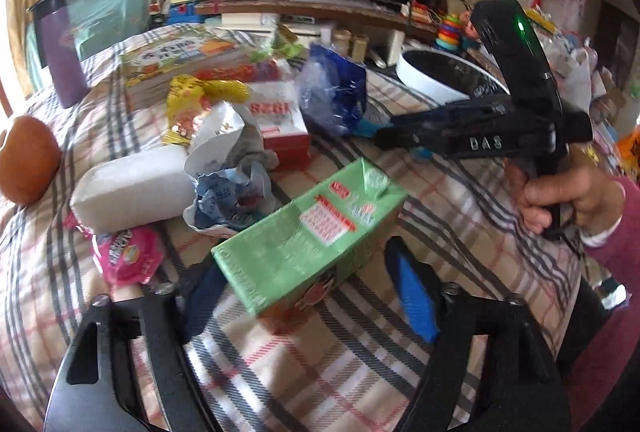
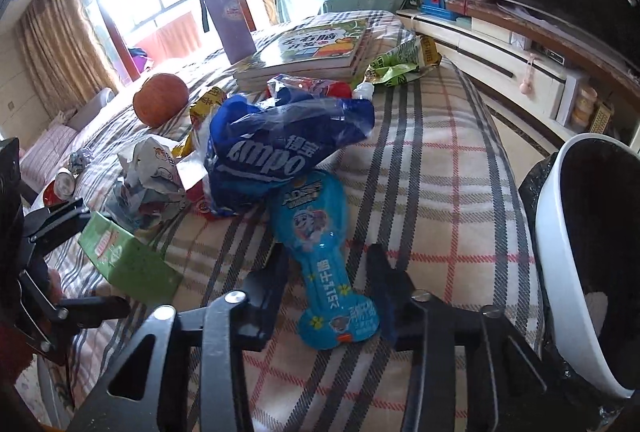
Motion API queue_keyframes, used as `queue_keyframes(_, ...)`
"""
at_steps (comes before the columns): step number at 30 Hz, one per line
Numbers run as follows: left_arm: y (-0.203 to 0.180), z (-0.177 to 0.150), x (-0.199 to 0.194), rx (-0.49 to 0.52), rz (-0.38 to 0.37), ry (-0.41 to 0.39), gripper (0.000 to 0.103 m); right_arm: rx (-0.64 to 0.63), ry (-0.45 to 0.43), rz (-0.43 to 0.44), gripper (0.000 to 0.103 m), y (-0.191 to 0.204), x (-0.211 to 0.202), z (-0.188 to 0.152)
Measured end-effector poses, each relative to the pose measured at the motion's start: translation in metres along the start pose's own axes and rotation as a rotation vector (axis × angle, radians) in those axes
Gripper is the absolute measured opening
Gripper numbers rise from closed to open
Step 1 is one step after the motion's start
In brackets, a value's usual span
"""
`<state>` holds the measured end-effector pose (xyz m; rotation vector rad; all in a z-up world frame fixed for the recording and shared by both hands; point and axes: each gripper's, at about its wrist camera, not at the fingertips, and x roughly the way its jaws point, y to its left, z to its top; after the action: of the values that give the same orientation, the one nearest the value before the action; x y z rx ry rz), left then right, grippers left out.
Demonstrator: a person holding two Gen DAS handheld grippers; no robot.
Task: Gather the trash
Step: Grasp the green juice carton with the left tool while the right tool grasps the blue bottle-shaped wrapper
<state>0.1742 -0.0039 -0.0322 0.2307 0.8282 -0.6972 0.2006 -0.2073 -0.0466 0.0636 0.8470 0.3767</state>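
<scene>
The print on my green carton is smeared by blur and I cannot read it, and its near end is cut off behind my left tongs. These stand spread, one blue-padded finger on each side of the carton, which lies tilted on the plaid-covered bench; whether the pads touch it I cannot tell. Beyond the carton sits crumpled white-and-blue paper, with a red-and-white box behind that. My right hand, fist wrapped round the black handle, shows to the right of the carton, the sleeve cut off at the frame edge. In the right wrist view, my right tongs are spread too, straddling the narrow neck of a light blue bone-shaped pouch lying flat on the bench; contact is unclear. A dark blue plastic bag overlaps the pouch's far end. Right of the pouch stands a white bin with a black liner, partly out of frame.
</scene>
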Motion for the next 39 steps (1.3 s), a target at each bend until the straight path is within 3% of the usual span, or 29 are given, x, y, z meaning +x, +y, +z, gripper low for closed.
queue_keyframes(2,-0.006,-0.003,0.004,0.006,-0.016,0.039,0.051,0.012,-0.001,0.000,0.027,-0.003,-0.001,-0.002)
queue_keyframes(5,-0.017,-0.006,0.001,0.015,0.000,0.049,0.041,0.024,-0.009,-0.008,0.023,-0.004,-0.007,-0.005)
queue_keyframes(9,-0.030,-0.012,-0.006,-0.048,0.011,0.048,0.033,0.035,-0.005,-0.008,0.016,-0.006,-0.017,-0.014)
queue_keyframes(17,-0.069,-0.016,0.000,-0.171,0.083,0.010,0.033,0.051,-0.014,0.004,0.015,-0.025,-0.050,-0.041)
queue_keyframes(27,-0.095,-0.008,0.006,-0.278,0.198,-0.034,0.032,0.103,-0.025,0.085,0.014,-0.053,-0.071,-0.057)
queue_keyframes(30,-0.101,-0.008,0.004,-0.321,0.185,-0.051,0.032,0.093,-0.023,0.091,0.014,-0.053,-0.077,-0.060)
queue_keyframes(39,-0.123,0.009,0.004,-0.291,0.159,-0.082,0.032,0.142,-0.089,0.061,0.013,-0.064,-0.108,-0.067)
